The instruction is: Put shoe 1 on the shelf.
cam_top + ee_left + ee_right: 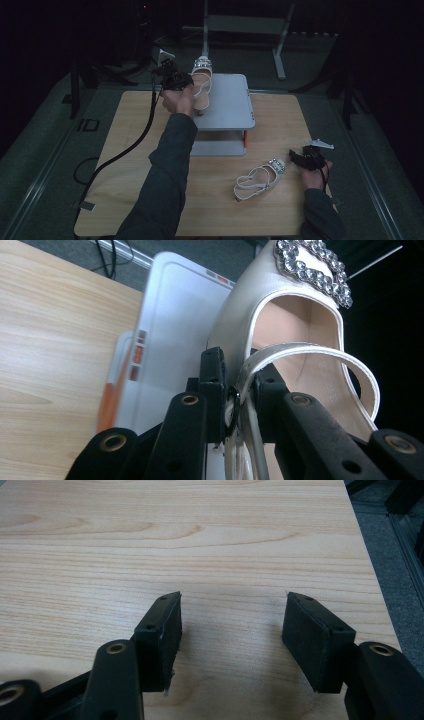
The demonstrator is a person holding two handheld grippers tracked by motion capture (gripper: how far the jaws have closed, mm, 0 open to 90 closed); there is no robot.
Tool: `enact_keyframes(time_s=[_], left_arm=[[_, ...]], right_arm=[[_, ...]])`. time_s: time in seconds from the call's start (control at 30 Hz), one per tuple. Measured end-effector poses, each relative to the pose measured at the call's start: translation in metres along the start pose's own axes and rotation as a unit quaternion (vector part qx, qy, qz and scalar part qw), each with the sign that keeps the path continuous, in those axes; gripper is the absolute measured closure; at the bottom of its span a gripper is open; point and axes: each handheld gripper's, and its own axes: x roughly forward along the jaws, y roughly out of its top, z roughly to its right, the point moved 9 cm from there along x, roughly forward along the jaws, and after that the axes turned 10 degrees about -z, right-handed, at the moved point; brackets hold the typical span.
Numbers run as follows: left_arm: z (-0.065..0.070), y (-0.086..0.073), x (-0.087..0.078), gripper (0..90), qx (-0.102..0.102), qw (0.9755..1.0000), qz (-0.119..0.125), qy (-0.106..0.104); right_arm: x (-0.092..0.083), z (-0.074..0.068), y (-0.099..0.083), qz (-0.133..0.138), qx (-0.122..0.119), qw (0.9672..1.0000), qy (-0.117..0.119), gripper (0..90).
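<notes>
Overhead, a light wooden table (pixel 150 165) stands on grey floor (pixel 45 135) in a dark room. At its far edge, the left gripper (pixel 239 390) is clamped on the strap of a cream sandal (pixel 202 85) over a grey two-level rack (pixel 230 107). Near the right edge, the right gripper (pixel 230 630) rests with jaws apart, beside the second sandal (pixel 260 181).

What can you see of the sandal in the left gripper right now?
The sandal is a cream, satin-looking open-toe heel with a rhinestone buckle on the toe band and a thin slingback strap. The left gripper is shut on that strap near its base. The sandal sits over the far left part of the grey two-tier rack, toe pointing away; whether its heel rests on the shelf cannot be told.
</notes>
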Motion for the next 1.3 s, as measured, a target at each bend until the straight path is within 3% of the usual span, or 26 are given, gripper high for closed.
enact_keyframes(time_s=[0.1, 0.13, 0.37, 0.6, 0.93, 1.07, 1.3], left_arm=[[0.002, -0.002, 0.005, 80.0, -0.004, 1.0000, -0.002, 0.007], [0.002, -0.004, 0.008, 80.0, -0.014, 0.9999, -0.003, 0.009], [-0.001, -0.003, 0.012, 80.0, -0.022, 0.9994, -0.003, 0.028], [-0.001, -0.002, 0.014, 80.1, -0.009, 0.9989, -0.013, 0.045], [-0.002, -0.001, 0.017, 80.2, 0.018, 0.9978, -0.045, 0.045], [-0.005, -0.002, 0.020, 80.0, 0.022, 0.9972, -0.045, 0.056], [-0.003, -0.001, 0.022, 80.0, 0.043, 0.9962, -0.049, 0.057]], right_arm=[[0.000, 0.000, 0.000, 0.000, 0.001, 1.0000, 0.000, 40.5], [0.000, 0.000, 0.000, 0.000, 0.001, 1.0000, 0.001, 40.5], [0.000, 0.001, 0.000, 0.000, 0.002, 1.0000, 0.001, 40.5], [0.000, 0.001, 0.000, 0.000, 0.004, 1.0000, 0.001, 40.5], [0.000, 0.001, 0.000, 0.000, 0.004, 1.0000, 0.001, 40.5], [0.000, 0.001, 0.000, 0.000, 0.003, 1.0000, 0.000, 40.5], [0.000, 0.001, 0.001, 0.000, 0.003, 1.0000, -0.001, 40.4]])
